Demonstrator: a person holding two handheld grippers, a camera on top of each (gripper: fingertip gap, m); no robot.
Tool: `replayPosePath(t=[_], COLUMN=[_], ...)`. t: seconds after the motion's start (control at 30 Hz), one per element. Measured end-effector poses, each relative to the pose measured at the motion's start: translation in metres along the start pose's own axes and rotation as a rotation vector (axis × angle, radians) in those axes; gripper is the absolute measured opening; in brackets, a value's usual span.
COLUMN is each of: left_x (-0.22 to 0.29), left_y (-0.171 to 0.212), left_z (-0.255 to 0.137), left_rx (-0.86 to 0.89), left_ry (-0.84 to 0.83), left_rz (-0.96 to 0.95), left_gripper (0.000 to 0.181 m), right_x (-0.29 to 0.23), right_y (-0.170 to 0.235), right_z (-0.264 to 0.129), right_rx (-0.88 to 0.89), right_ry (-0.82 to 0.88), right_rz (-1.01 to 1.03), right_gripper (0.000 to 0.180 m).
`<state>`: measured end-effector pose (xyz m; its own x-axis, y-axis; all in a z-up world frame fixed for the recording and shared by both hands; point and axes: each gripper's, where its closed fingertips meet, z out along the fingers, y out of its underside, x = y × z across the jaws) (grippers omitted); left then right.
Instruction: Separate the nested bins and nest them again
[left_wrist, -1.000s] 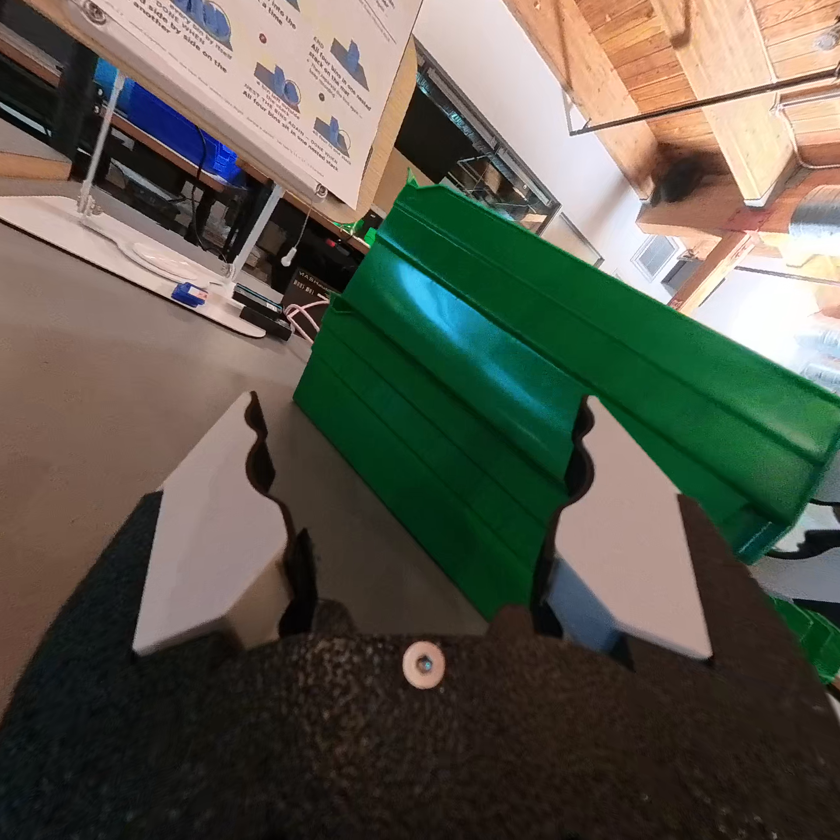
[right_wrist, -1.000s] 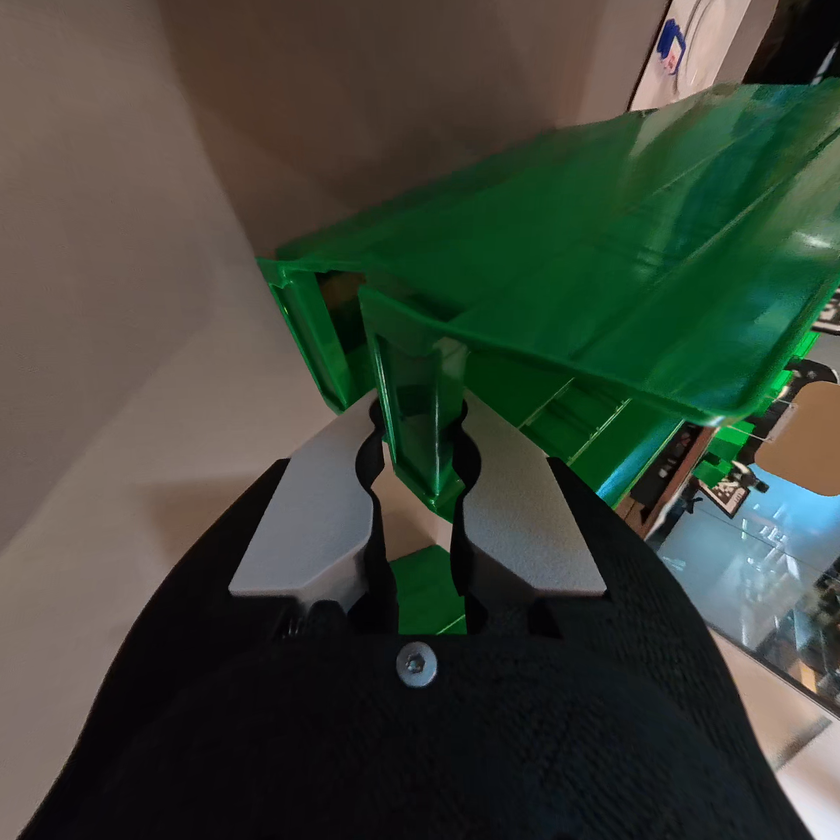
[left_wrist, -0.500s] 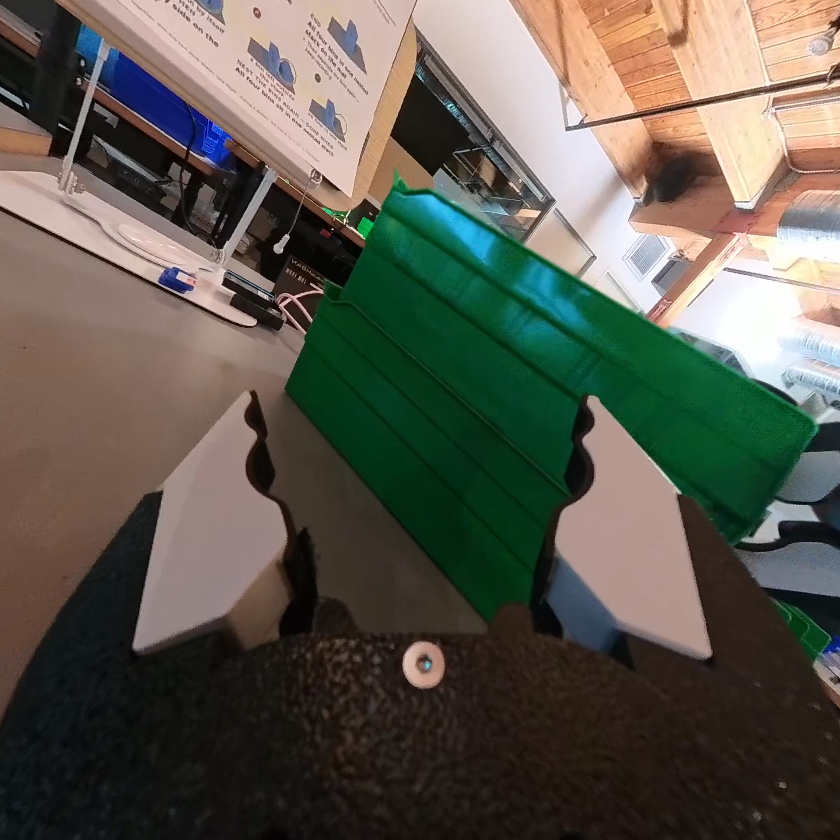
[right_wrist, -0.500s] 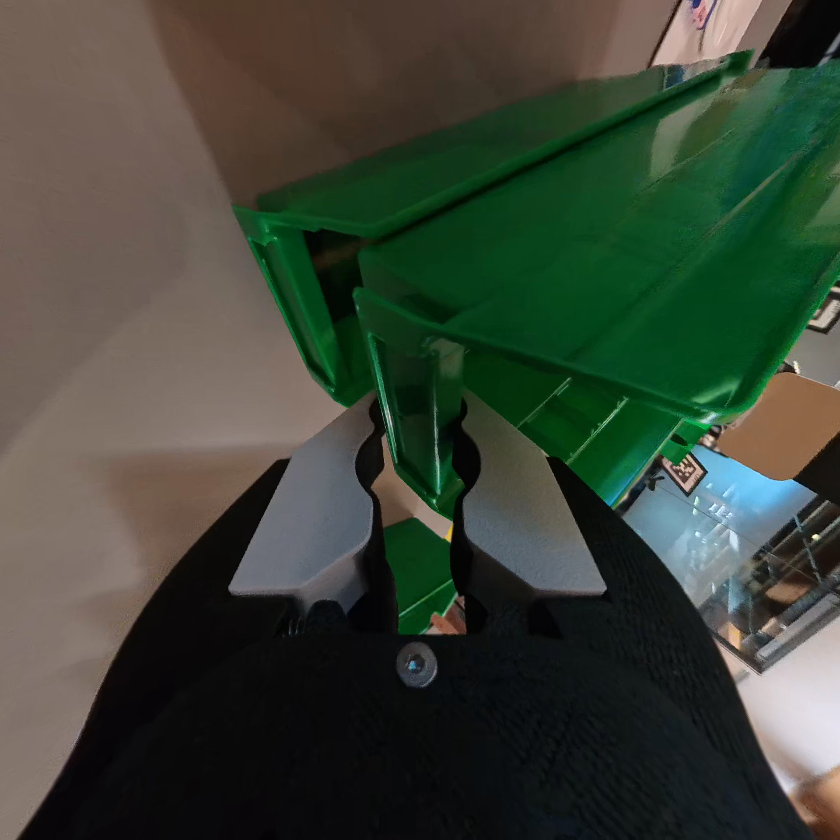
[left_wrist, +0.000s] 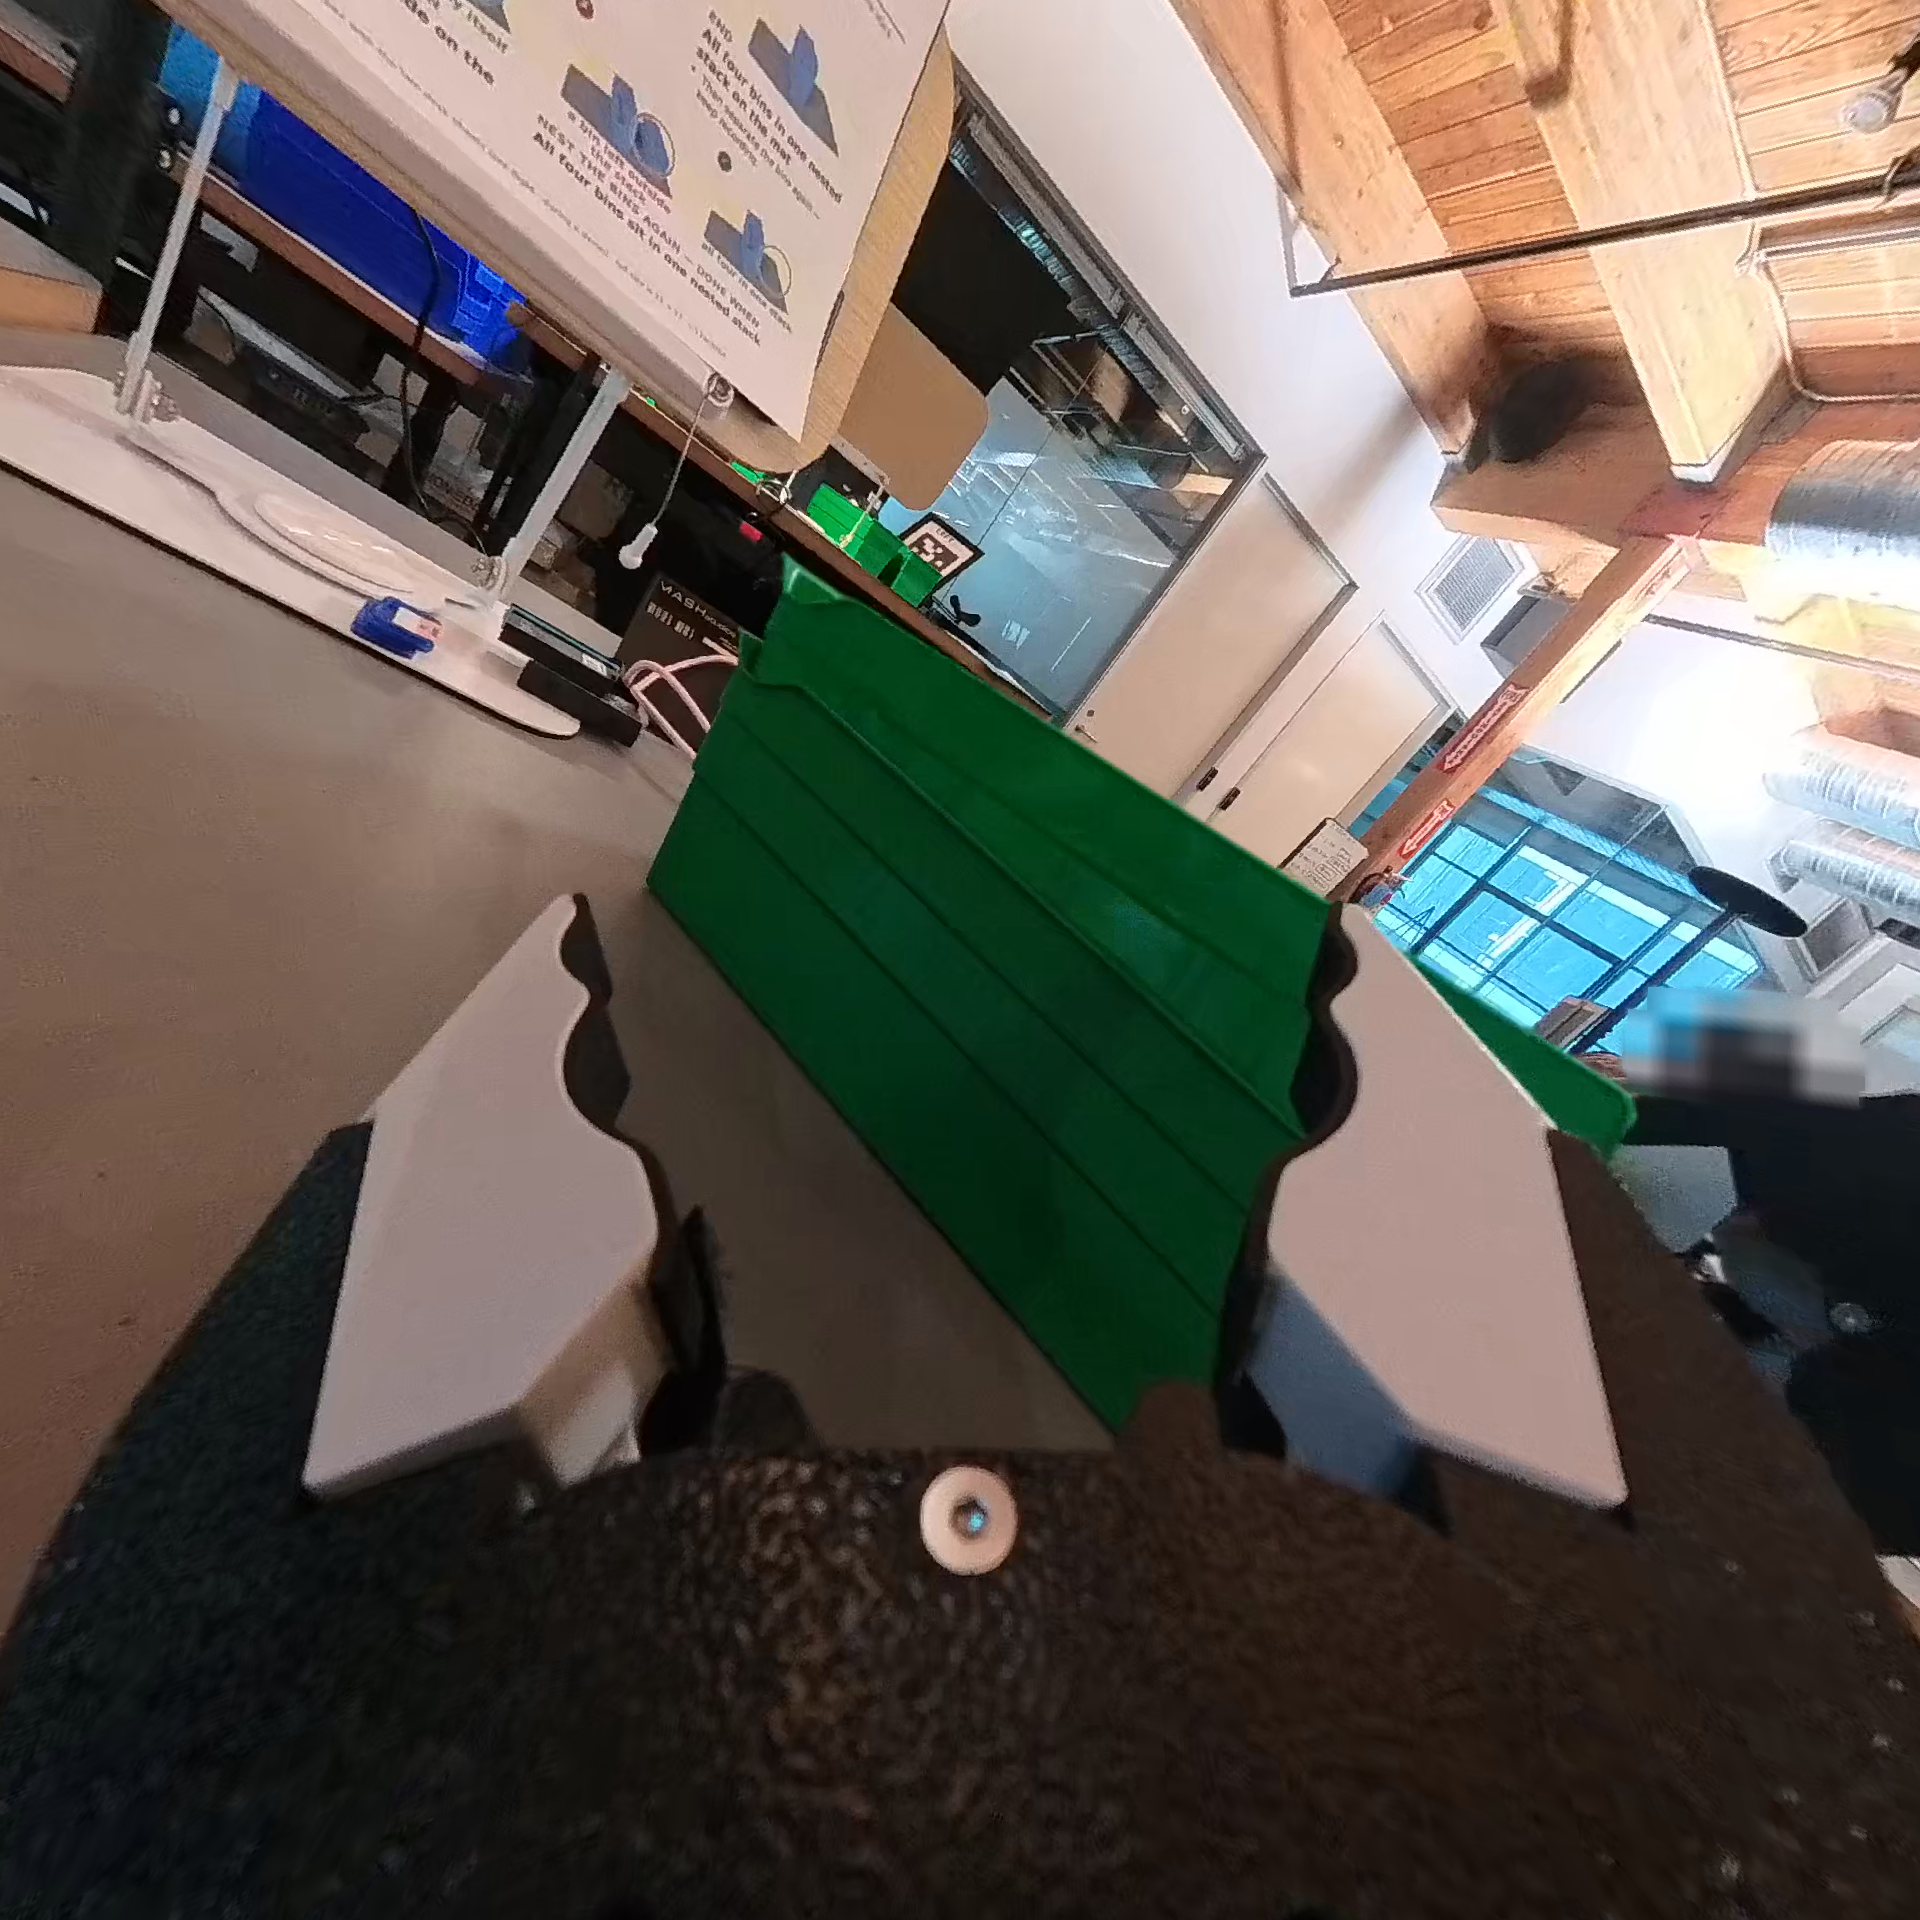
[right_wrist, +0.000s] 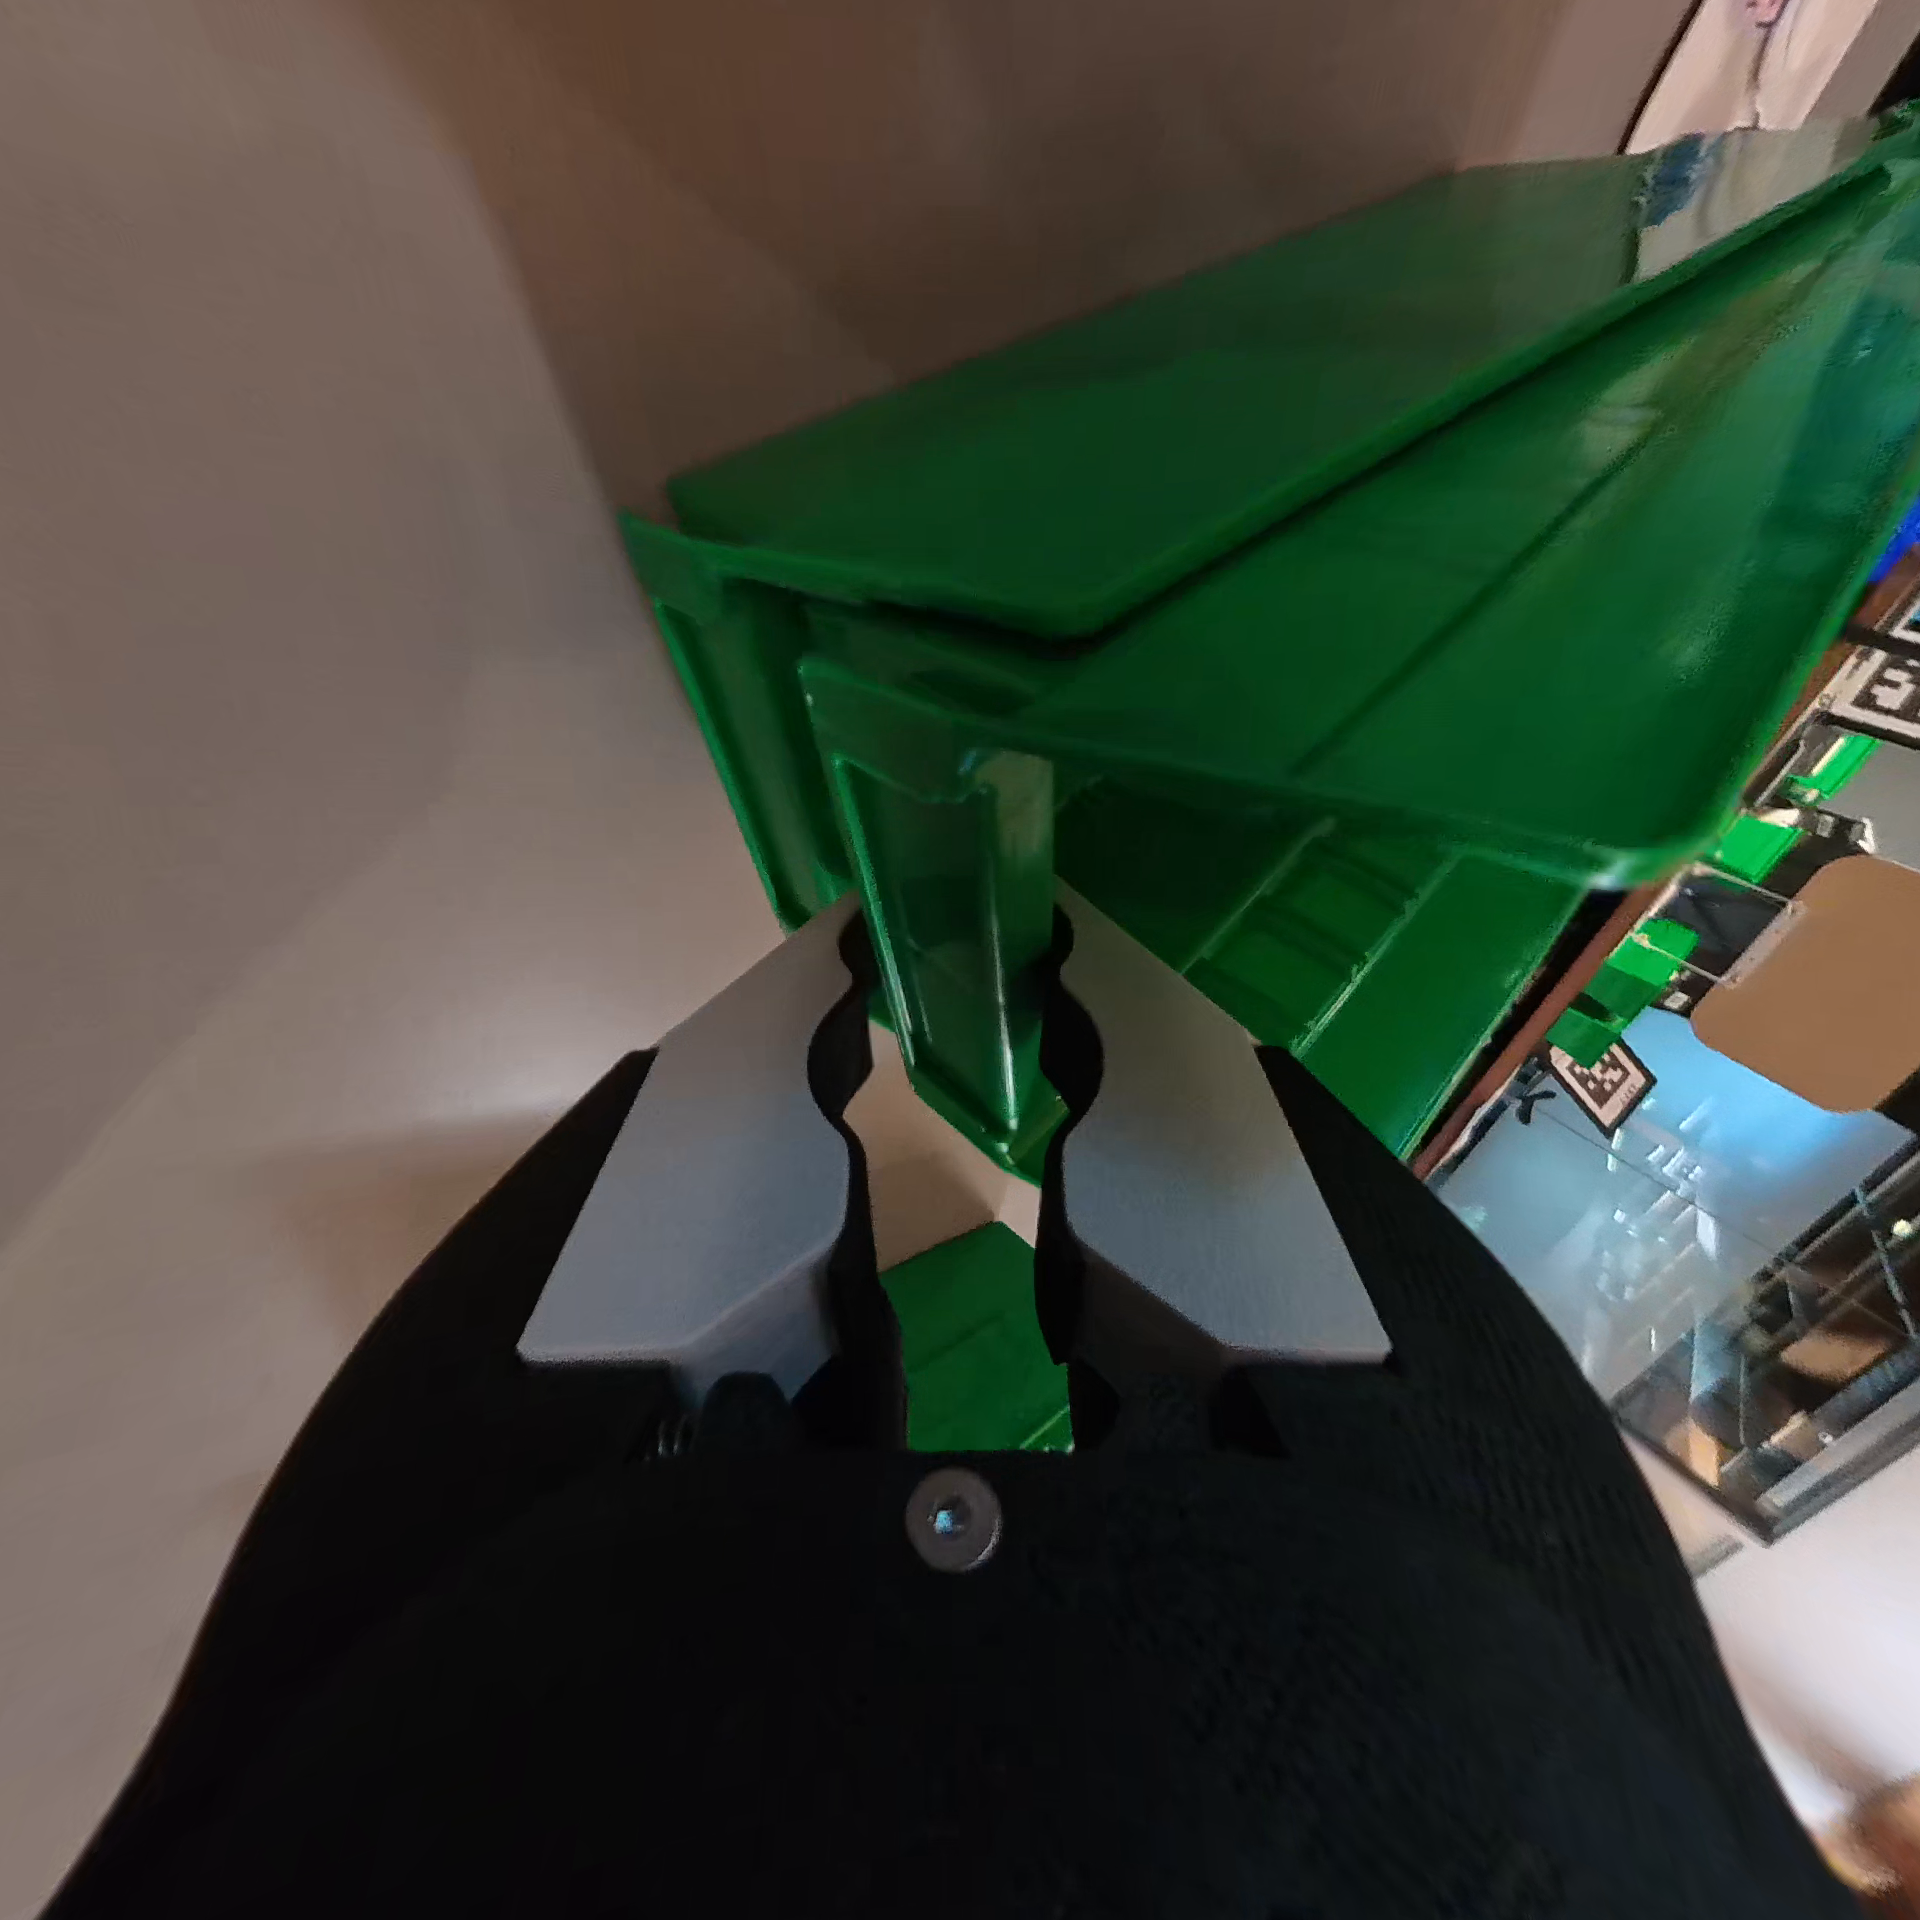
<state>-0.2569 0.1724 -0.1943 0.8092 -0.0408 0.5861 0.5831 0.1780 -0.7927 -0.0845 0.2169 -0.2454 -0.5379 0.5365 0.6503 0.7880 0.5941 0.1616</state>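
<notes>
gripping the front wall of the upper green bin (right_wrist: 1351, 665), the right gripper (right_wrist: 951, 1049) holds it over the lower bin (right_wrist: 717, 665), while the left gripper (left_wrist: 956, 1049) beside that stack stays wide and empty.

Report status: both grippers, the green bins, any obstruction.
Left gripper open, empty, beside the green stack. Right gripper shut on top bin, seated in the stack. Nothing visibly in the way.

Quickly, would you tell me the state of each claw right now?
Left claw: open, holding nothing.
Right claw: shut on the green plastic bin wall.
</notes>
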Motion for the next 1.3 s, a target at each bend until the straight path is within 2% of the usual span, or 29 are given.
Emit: replayPosePath(t=[0.47,0.53,0.63,0.77,0.8,0.87,1.23,1.3], left_x=[-0.002,-0.002,-0.002,-0.003,-0.004,-0.004,-0.005,-0.005], left_y=[0.002,0.002,0.002,0.003,0.002,0.001,0.001,0.001], left_z=[0.0,0.0,0.0,0.0,0.0,-0.001,-0.001,-0.001], left_rx=[-0.009,-0.007,-0.009,-0.012,-0.007,-0.002,0.0,-0.002], left_ry=[-0.007,-0.006,-0.006,-0.013,-0.015,-0.014,-0.01,-0.01], left_rz=[-0.011,-0.012,-0.011,-0.012,-0.014,-0.022,-0.034,-0.035], left_gripper=[0.13,0.13,0.13,0.131,0.131,0.132,0.131,0.131], right_x=[0.01,0.011,0.003,-0.003,0.0,0.001,-0.005,-0.006], right_y=[-0.004,-0.01,-0.022,-0.016,-0.016,-0.018,-0.039,-0.039], right_z=[0.002,-0.005,-0.017,-0.011,-0.009,-0.008,-0.012,-0.012], right_rx=[0.04,0.113,0.232,0.177,0.166,0.161,0.229,0.233], right_ry=[0.149,0.107,-0.054,-0.172,-0.165,-0.178,-0.025,-0.041], right_rz=[-0.012,0.024,0.063,0.019,0.011,0.002,0.125,0.126], right_gripper=[0.035,0.041,0.047,0.039,0.03,0.028,0.028,0.036])
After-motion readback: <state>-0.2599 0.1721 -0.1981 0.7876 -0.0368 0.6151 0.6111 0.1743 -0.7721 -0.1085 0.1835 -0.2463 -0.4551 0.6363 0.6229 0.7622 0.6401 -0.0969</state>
